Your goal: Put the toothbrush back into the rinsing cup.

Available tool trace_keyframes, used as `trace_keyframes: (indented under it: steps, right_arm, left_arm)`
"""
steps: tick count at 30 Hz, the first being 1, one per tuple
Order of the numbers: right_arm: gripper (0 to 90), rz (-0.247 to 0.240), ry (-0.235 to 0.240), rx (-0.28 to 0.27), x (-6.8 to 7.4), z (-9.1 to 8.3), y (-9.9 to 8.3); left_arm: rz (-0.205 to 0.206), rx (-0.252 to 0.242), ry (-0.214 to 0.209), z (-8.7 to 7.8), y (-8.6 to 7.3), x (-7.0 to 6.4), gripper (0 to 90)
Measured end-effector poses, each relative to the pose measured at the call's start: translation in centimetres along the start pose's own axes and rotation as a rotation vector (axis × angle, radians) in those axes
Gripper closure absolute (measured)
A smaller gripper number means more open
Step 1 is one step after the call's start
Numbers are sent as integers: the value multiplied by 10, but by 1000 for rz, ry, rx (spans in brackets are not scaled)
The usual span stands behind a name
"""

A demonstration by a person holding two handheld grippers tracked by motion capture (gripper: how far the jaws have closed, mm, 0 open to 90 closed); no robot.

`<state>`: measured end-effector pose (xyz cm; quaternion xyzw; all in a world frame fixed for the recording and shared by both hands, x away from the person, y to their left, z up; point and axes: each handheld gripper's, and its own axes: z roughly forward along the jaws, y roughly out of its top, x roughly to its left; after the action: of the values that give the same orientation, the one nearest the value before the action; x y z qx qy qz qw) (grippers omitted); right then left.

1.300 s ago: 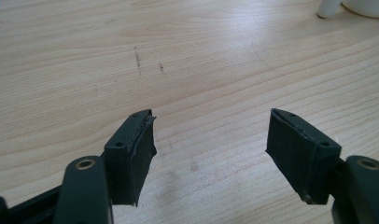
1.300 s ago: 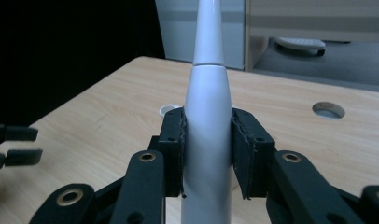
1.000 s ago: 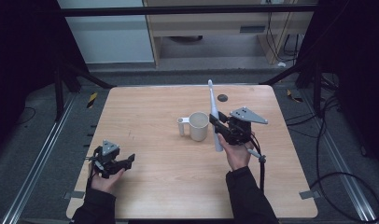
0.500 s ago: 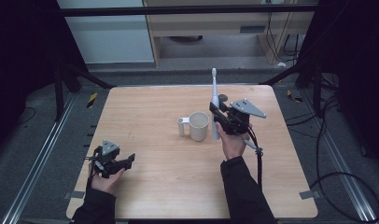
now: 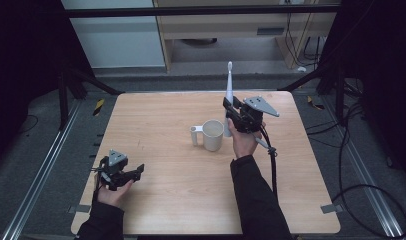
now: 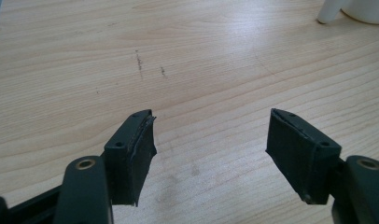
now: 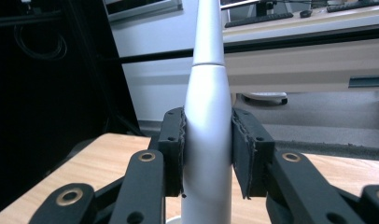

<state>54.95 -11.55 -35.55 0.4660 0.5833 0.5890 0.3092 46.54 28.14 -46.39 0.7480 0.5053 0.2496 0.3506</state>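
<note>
Pinched from both sides between right gripper (image 7: 207, 158) pads: one white electric toothbrush (image 7: 207, 116), upright, just beside one white mug (image 5: 211, 135), probably for standing in it. Spread wide and empty, low near the table (image 5: 156, 210) front-left edge: left gripper (image 6: 211, 154), seemingly waiting.

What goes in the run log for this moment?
right gripper: shut on toothbrush, upright | mug: beside it | left gripper: open, idle
</note>
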Motion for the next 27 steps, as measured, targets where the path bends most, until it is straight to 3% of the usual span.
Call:
trace_keyframes:
  steps: [10,27]
  right_arm:
    - [670,21,-16,-36,-5,15,6]
    - [670,40,-4,-33,-3,42,-3]
  left_arm:
    - [-3,-5,-1,0,0,1,311]
    - [-8,-9,1,0,0,1,312]
